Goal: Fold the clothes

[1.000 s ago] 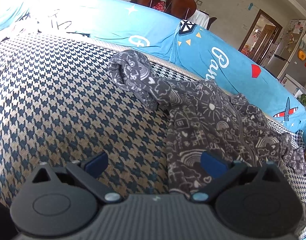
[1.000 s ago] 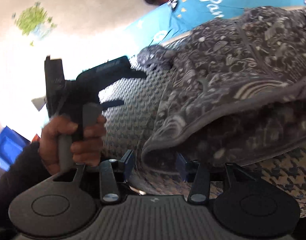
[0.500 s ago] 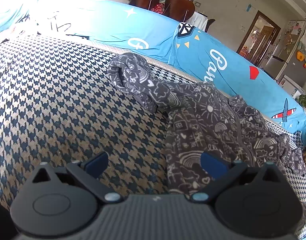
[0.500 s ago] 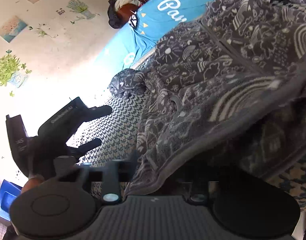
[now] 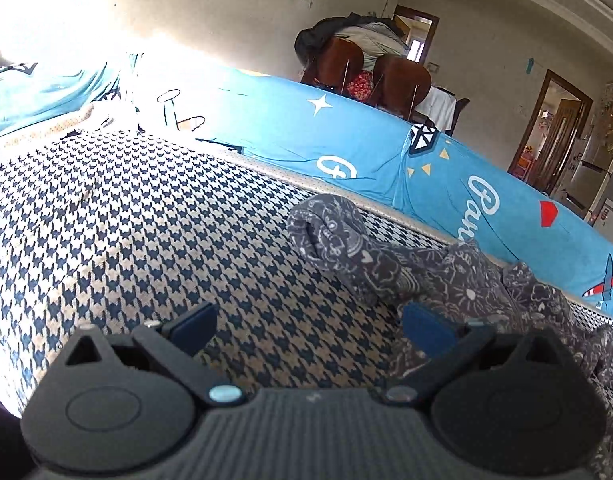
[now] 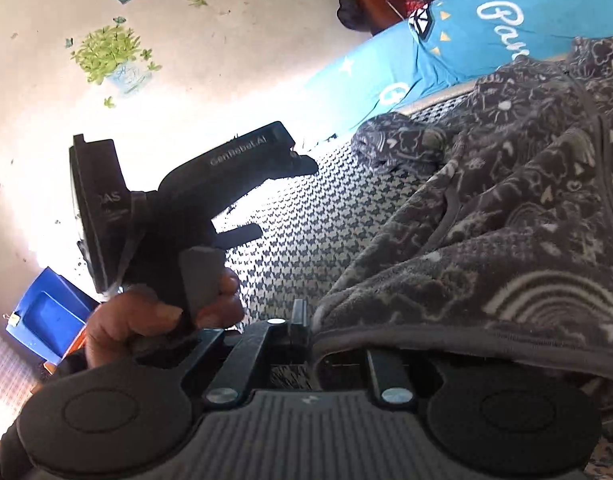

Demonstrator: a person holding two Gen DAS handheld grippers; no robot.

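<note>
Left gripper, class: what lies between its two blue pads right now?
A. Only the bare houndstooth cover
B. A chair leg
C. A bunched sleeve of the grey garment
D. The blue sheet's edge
A: the left gripper stands open over the houndstooth cover, and the grey garment lies beyond its right-hand pad, not between the two.

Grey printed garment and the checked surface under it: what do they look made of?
Garment: probably fleece, matt and fuzzy, with a napped pile and a thick bound hem. Checked surface: seemingly a woven houndstooth cover, matt, with a coarse, visible weave.
</note>
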